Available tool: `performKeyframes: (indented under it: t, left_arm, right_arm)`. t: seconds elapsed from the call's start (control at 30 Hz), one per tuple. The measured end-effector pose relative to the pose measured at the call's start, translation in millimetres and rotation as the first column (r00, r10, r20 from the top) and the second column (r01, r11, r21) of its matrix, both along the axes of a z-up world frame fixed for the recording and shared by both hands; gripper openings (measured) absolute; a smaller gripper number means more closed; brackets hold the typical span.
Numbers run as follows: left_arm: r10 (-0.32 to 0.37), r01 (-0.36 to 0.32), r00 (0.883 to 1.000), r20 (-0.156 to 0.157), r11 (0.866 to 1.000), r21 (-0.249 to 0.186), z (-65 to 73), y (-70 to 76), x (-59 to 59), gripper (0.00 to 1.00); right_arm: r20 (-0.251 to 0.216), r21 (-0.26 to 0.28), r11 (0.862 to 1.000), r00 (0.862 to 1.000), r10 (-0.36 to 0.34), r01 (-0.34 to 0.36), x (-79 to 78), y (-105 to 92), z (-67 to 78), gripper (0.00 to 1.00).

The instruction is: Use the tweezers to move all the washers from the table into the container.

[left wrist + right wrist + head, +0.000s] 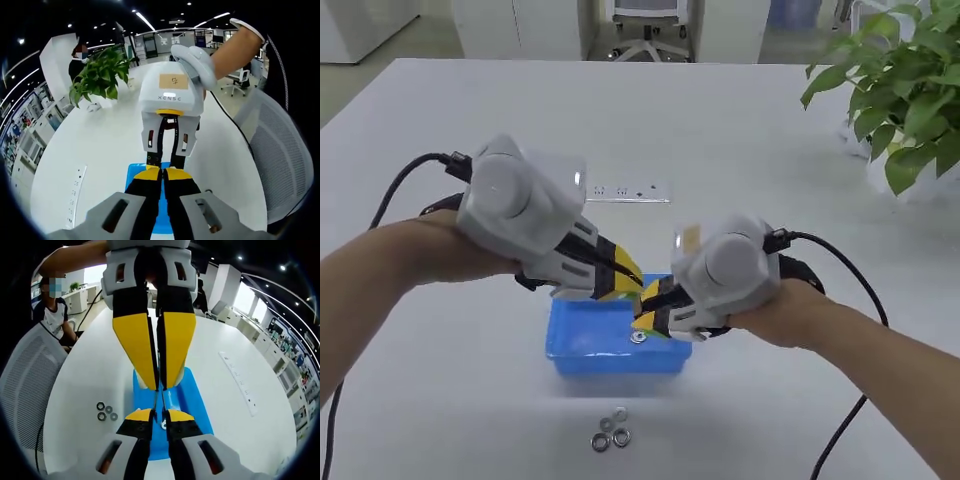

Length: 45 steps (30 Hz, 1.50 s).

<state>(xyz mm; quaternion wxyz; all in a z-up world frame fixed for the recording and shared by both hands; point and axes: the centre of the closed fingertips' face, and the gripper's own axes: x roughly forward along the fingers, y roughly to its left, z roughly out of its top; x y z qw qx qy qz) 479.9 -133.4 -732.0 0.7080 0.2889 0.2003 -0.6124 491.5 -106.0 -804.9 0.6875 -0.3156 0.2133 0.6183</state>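
Note:
A blue container [610, 361] sits on the white table with one washer [638, 338] inside it. Several washers [611, 432] lie in a cluster on the table just in front of it, also in the right gripper view [106, 412]. My left gripper [628, 283] and right gripper [645, 318] meet tip to tip over the container. Thin tweezers [159, 396] run between them, with the left gripper [160, 385] shut on one end and the right gripper [160, 415] shut on the other. In the left gripper view my own jaws [161, 174] are closed, facing the right gripper [167, 162].
A white power strip [630, 191] lies behind the container. A potted plant [910, 90] stands at the far right of the table. Cables trail from both grippers. A mesh office chair [280, 150] is beside the table, and a person [52, 315] sits nearby.

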Motion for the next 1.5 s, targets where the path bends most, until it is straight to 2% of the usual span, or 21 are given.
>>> performKeyframes:
  t: [0.3, 0.63, 0.9, 1.1, 1.5]
  left_arm:
    - [-0.005, 0.005, 1.000, 0.014, 1.000, 0.024, 7.0, 2.0, -16.3, 0.06]
    - [0.000, -0.001, 1.000, 0.013, 0.999, 0.041, 3.1, 2.9, -36.8, 0.06]
    - [0.014, -0.014, 1.000, 0.000, 0.999, 0.035, -4.7, 4.0, -50.0, 0.06]
    - [0.021, -0.020, 1.000, -0.018, 0.999, 0.032, -16.3, 4.7, -60.8, 0.06]
    - [0.030, -0.029, 0.999, -0.038, 0.999, 0.036, -30.1, 8.0, -73.0, 0.06]
  right_arm:
    - [0.011, 0.002, 1.000, 1.000, 0.009, -0.009, -15.0, 1.5, 6.8, 0.12]
    - [0.005, 0.001, 1.000, 1.000, 0.018, -0.018, -36.1, 2.4, 4.0, 0.12]
    - [-0.014, 0.007, 1.000, 1.000, 0.021, -0.021, -51.5, 3.1, -4.3, 0.13]
    - [-0.027, -0.010, 0.999, 0.999, 0.037, -0.037, -64.0, 2.1, -17.0, 0.13]
    - [-0.061, -0.018, 0.999, 0.997, 0.040, -0.041, -81.2, 3.8, -36.4, 0.13]
